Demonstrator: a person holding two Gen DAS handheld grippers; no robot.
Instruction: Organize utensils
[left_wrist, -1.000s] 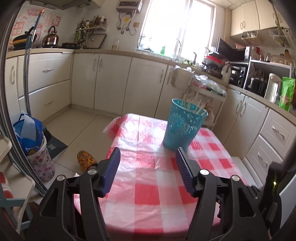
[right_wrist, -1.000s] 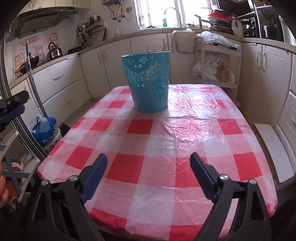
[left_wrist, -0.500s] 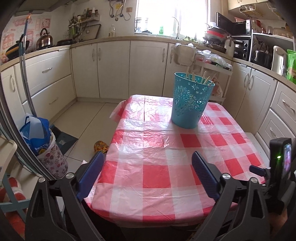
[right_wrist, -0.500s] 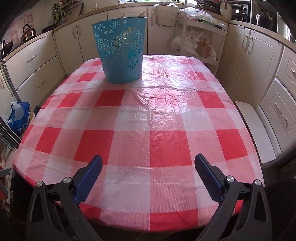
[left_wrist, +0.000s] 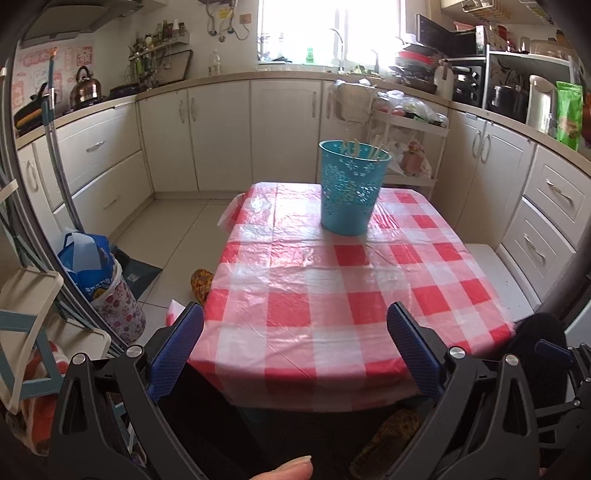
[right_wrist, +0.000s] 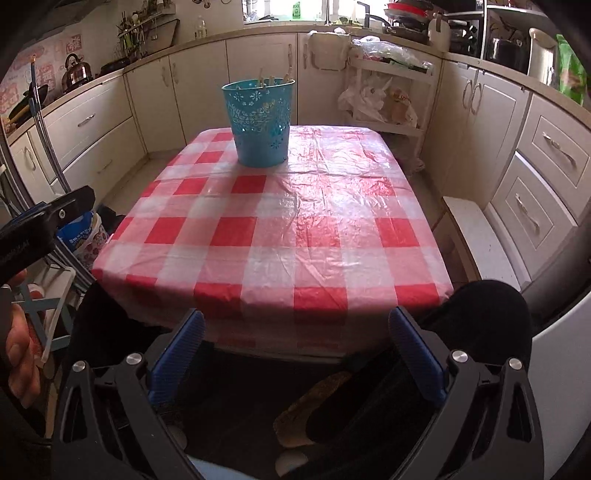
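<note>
Left wrist view: we see the left tongs (left_wrist: 294, 345) gaping wide and empty over the near edge of the worktop (left_wrist: 332, 295), while the blue bucket (left_wrist: 351, 192) stands upright far ahead and slightly right, pale utensils (left_wrist: 376, 149) poking above its rim. Right wrist view: the right tongs (right_wrist: 295, 350) also hang open and empty short of the near edge, the perforated, flower-patterned bucket far ahead and left; neither hand looks clearly nearer.
</note>
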